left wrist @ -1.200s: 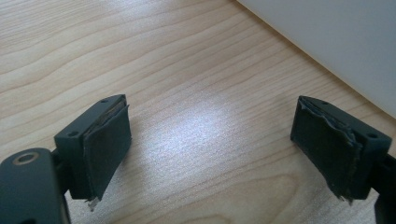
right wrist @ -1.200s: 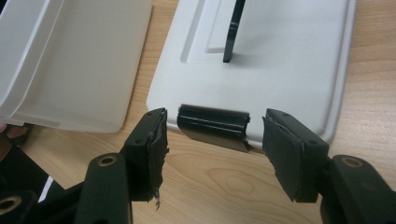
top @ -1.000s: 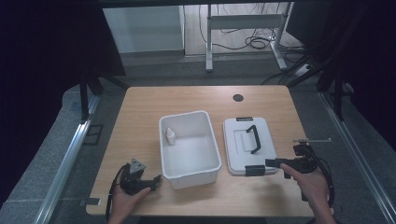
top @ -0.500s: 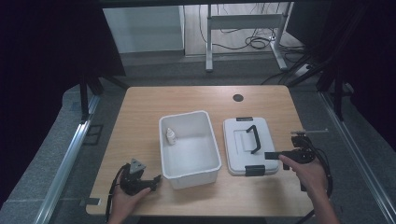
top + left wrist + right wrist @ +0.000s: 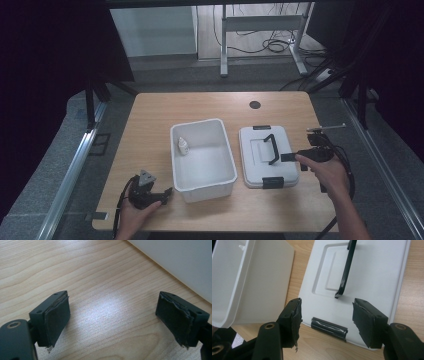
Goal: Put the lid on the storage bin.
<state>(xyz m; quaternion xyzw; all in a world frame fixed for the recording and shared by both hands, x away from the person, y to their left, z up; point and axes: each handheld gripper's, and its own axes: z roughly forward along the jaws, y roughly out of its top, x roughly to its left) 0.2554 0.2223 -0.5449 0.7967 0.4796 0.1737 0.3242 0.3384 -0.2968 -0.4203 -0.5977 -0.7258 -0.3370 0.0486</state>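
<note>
High view: a white bin (image 5: 203,159) holding 1 small bottle (image 5: 183,145) sits mid-bench, its lid (image 5: 266,156) just right.

Left gripper view: the left gripper (image 5: 113,319) gapes empty over wood.

Right gripper view: the right gripper (image 5: 325,320) hangs open over the lid's near edge.

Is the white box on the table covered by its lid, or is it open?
Open. The lid lies flat on the table beside the white box, handle up, and a small bottle shows inside.

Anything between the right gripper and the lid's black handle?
Nothing visible. The right gripper hangs open over the near end of the white lid, and the black handle sits just beyond its jaws, unobstructed.
</note>
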